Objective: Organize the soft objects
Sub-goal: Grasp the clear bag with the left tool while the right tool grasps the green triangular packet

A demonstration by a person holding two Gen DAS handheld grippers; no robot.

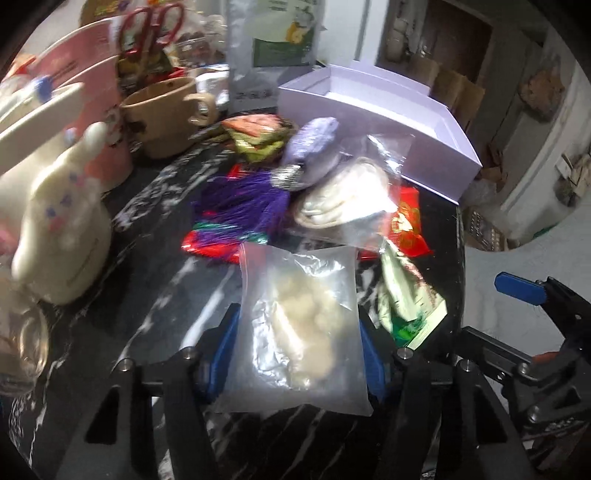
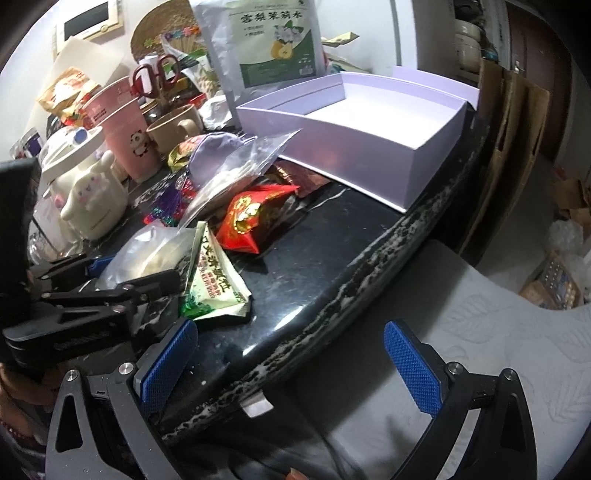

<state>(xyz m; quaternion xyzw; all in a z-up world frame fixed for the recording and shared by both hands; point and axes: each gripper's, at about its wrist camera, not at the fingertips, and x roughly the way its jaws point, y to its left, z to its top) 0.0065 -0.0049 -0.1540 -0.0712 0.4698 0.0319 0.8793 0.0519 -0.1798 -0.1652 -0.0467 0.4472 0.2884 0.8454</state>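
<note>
We are looking at a black marble-patterned table [image 2: 332, 236] crowded with clutter. Near its front edge, a clear plastic bag [image 1: 299, 332] of pale soft contents is lying flat between the blue pads of the left gripper [image 1: 297, 354]; the pads are sitting against the bag's two side edges, gripping it. The right gripper [image 2: 291, 365] is hanging wide apart over the table's edge, holding nothing. Just beside the bag, we are seeing a green-and-white packet [image 1: 406, 299], and beyond it a red packet [image 1: 408, 225] and a second clear bag [image 1: 354, 195] with a lavender pouch [image 1: 314, 147] resting on it. A purple tassel [image 1: 243, 199] is lying to the left. Behind stands an open lavender box [image 2: 369, 147]. A cream bunny figure [image 1: 62, 229], tan mug [image 1: 166, 114], pink cups [image 2: 122, 122] and red scissors [image 1: 151, 29] are lining the left side.
</note>
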